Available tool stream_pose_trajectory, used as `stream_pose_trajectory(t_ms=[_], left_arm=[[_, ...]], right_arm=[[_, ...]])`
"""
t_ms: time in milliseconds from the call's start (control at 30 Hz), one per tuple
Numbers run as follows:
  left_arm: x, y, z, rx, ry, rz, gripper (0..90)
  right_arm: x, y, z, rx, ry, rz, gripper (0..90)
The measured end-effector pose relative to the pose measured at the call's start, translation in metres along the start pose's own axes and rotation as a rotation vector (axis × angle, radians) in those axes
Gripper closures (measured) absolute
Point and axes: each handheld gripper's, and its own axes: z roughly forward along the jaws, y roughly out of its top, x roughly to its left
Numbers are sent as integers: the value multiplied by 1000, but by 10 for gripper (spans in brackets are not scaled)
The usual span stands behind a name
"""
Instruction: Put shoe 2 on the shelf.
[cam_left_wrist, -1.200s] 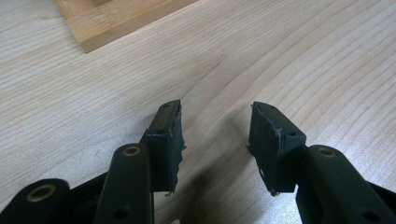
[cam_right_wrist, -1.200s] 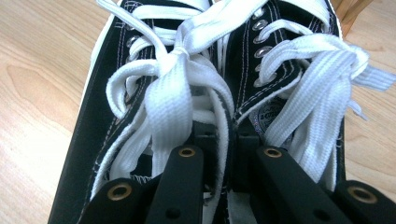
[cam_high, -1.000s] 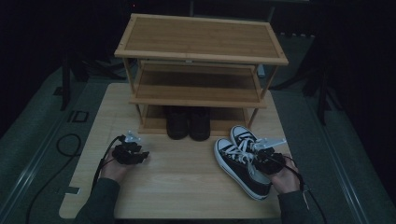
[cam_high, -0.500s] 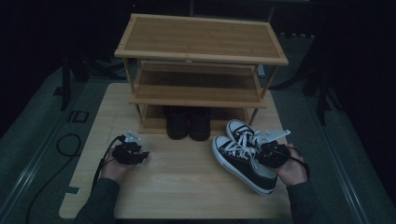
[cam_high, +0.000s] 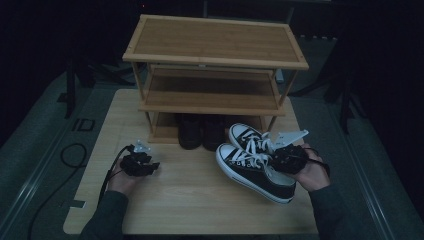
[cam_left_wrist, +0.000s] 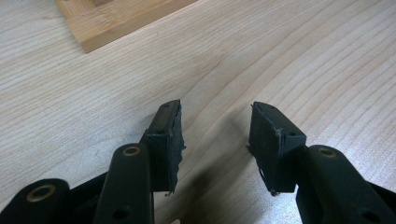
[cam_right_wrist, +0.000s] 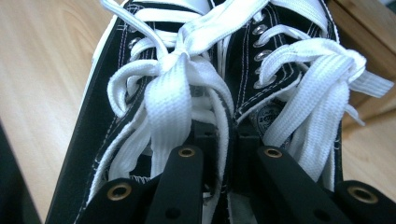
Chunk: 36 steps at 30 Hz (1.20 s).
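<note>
Right hand-held gripper (cam_high: 280, 159) has the pair of sneakers (cam_high: 252, 162)!
Its jaws pinch both inner collars together, sneakers tilted over the tabletop (cam_high: 200, 200) near the shoe rack (cam_high: 215, 50); left hand-held gripper (cam_high: 150, 167) gapes apart, empty.

We see blk canvas sneakers (cam_high: 255, 167) w/ white laces (cam_right_wrist: 182, 88), white toe caps & white sole edging, silver eyelets. Behind them a pair of dark, near-blk boots (cam_high: 201, 132) under a honey-brown bamboo shoe rack (cam_high: 215, 42); table (cam_high: 190, 200) is pale blond wood w/ wavy grain. Both grippers, left (cam_left_wrist: 215, 135) & right (cam_right_wrist: 224, 140), are matte blk w/ brass-coloured rivets.
</note>
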Motion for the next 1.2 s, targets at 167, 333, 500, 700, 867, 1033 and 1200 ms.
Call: stream_pose_trajectory(t_ms=[167, 333, 500, 700, 867, 1033, 1200], left_arm=[[0, 0, 0, 0, 0, 0, 548], [0, 0, 0, -1, -1, -2, 549], [0, 0, 0, -2, -1, -1, 548], [0, 0, 0, -2, -1, -1, 548], [0, 0, 0, -2, 0, -2, 548], [0, 0, 0, -4, -2, -3, 548], [1, 0, 0, -5, -3, -4, 548]], right_arm=[[4, 15, -7, -24, 52, -44, 848], [10, 31, -15, -65, 93, -78, 848], [14, 47, -26, -117, 110, -100, 848], [10, 61, -37, -156, 103, -101, 848], [-4, 75, -40, -160, 42, -76, 848], [-21, 88, -29, -150, -12, -53, 848], [-38, 101, -14, -144, -47, -51, 847]])
